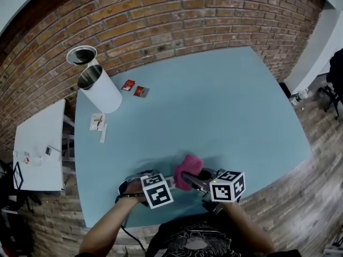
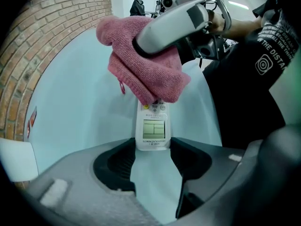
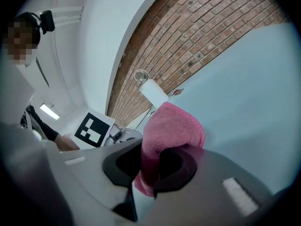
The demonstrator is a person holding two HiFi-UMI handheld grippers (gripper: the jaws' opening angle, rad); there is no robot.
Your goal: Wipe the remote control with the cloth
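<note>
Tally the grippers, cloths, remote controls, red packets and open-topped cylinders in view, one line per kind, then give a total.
2 grippers: left gripper, right gripper
1 pink cloth
1 remote control
2 red packets
2 open-topped cylinders
Total: 8

The person wears a black T-shirt [image 1: 185, 235] with short sleeves, a pale graphic on the chest, and white lettering beside a square emblem. The left gripper [image 2: 151, 155] and the right gripper [image 3: 151, 166] are smooth grey shells with black pads set inside the jaws. The left cube [image 1: 156, 190] and the right cube [image 1: 228, 186] are white with black square markers. A thin black cable [image 1: 134, 237] shows under the left arm.
</note>
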